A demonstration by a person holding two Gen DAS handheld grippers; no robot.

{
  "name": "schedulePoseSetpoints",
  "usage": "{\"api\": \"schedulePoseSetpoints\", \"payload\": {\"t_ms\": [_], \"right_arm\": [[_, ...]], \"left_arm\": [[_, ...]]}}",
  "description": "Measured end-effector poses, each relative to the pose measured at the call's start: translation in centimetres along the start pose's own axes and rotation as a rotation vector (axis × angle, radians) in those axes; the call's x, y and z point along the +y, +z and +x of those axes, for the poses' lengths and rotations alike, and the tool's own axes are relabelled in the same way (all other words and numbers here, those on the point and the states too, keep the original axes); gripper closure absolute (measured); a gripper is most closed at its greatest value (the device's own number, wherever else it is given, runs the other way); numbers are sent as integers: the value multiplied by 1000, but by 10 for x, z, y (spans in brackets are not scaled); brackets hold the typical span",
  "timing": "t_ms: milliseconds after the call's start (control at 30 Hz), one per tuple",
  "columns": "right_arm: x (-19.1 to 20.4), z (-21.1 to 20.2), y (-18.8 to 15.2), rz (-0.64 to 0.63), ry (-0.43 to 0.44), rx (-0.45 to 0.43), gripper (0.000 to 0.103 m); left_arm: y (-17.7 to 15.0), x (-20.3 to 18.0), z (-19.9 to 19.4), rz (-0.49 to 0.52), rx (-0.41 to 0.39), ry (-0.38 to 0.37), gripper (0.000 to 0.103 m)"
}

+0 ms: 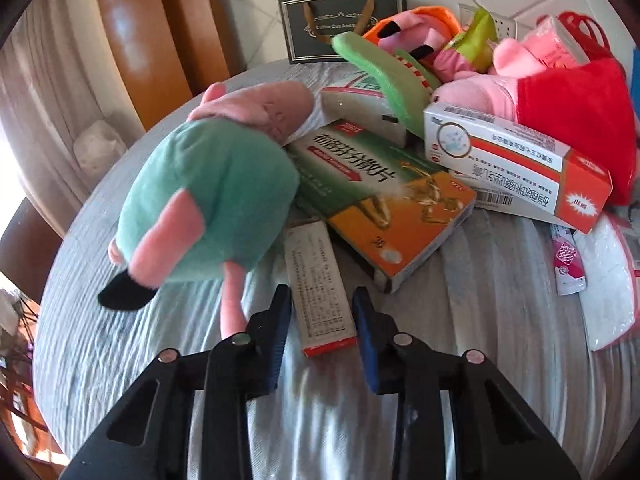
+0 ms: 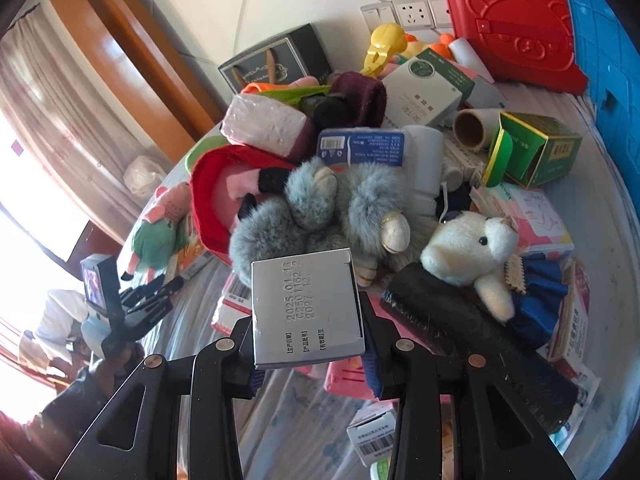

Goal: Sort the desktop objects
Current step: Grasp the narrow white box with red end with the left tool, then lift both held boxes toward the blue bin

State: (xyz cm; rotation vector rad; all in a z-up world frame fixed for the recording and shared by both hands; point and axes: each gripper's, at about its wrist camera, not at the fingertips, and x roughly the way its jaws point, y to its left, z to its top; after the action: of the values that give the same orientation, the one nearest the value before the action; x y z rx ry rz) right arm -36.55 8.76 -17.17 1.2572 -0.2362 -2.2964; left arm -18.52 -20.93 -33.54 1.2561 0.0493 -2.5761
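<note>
In the left wrist view my left gripper (image 1: 322, 300) is open, its fingers either side of a narrow white medicine box with a red end (image 1: 320, 292) lying on the grey cloth. A green and pink pig plush (image 1: 208, 196) lies to the left, a green and orange medicine box (image 1: 384, 200) to the right. In the right wrist view my right gripper (image 2: 308, 316) is shut on a silver box with a printed date (image 2: 306, 312), held above the pile. The left gripper (image 2: 148, 300) shows at far left there.
A white and orange box (image 1: 516, 164), a red plush (image 1: 576, 120) and a dark gift bag (image 1: 340, 28) lie behind. The right wrist view shows a grey furry toy (image 2: 320, 208), a white bear (image 2: 472, 252), a black brush (image 2: 472, 336), a green carton (image 2: 532, 152) and a red case (image 2: 516, 28).
</note>
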Motion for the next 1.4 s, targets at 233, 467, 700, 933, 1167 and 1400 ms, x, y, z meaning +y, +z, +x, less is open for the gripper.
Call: {"api": "schedulePoseSetpoints", "payload": {"t_ms": [233,467,700,933,1167,1400], "right_arm": [[1,-10,0,18,-5,-45,65],[14,-17,-5,4,1,-59,65],[28,-38,-12,-12,-4,-90,65],[41,-103,-1,-20,-49,-213,65],[57,-211,8,-41,-178,-416,65],[44,-351,3,-24,-406,-662,65]], "left_arm": [[-13,-5,-26,50,-41,-78,76],[-7,-38,-73,181,-114,-123,78],[0,-86,-118,294,-160,-208,78],[48,-138,-200,407,-330,-313,78],[105,-196,-289,493,-522,-483,78],[141,-292,-384,607,-681,-685,78]]}}
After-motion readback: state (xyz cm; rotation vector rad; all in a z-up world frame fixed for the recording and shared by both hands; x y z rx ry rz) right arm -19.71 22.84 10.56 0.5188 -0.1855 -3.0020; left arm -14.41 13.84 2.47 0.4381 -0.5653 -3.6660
